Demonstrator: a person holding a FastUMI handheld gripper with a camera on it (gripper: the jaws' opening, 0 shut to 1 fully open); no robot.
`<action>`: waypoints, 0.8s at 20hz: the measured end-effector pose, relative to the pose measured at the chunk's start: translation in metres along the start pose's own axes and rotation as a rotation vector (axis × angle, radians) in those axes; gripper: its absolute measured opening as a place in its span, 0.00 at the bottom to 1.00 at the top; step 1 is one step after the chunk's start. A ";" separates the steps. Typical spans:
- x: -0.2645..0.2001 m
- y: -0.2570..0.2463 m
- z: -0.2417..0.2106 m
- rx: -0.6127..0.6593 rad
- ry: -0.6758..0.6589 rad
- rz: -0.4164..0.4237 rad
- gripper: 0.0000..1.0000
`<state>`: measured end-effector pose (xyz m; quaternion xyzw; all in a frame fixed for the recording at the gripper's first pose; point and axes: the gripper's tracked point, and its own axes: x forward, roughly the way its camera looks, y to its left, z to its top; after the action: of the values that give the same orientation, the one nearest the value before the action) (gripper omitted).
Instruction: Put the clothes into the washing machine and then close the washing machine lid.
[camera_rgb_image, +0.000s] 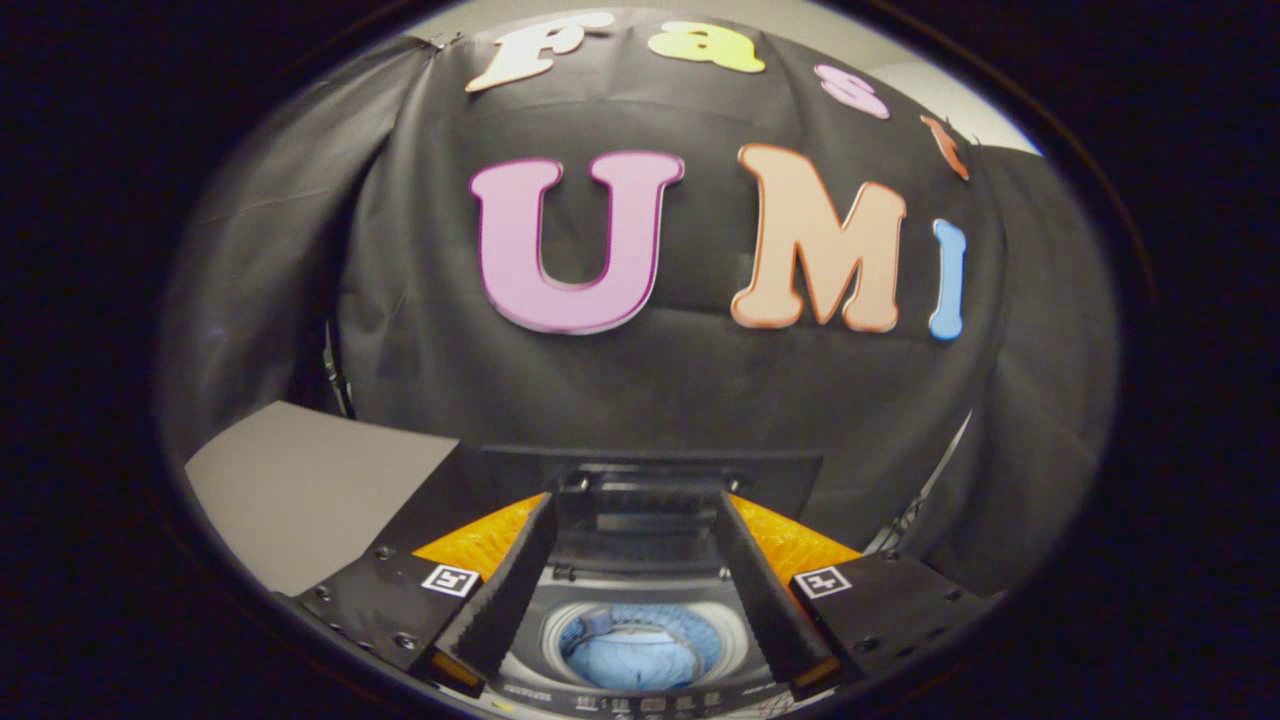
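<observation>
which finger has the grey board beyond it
The left finger: the grey board lies beyond it; beyond the right finger is black cloth.

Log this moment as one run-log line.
tool: open, empty, above washer | blue clothes: in drum | lid: raised | next: close lid

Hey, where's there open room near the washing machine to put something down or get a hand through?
Bare grey surface beside the washing machine, below the black cloth wall. Between the open fingers there's a clear gap above the tub. The tub itself is crowded: blue clothes fill it, with the raised lid behind.
</observation>
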<state>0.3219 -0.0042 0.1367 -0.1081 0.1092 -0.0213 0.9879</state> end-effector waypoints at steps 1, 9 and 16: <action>0.007 -0.007 0.011 0.004 -0.022 -0.017 0.98; 0.081 -0.030 0.055 0.130 -0.179 -0.054 0.98; 0.144 -0.018 0.023 0.049 -0.179 -0.097 0.96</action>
<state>0.4669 -0.0259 0.1322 -0.0906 0.0148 -0.0621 0.9938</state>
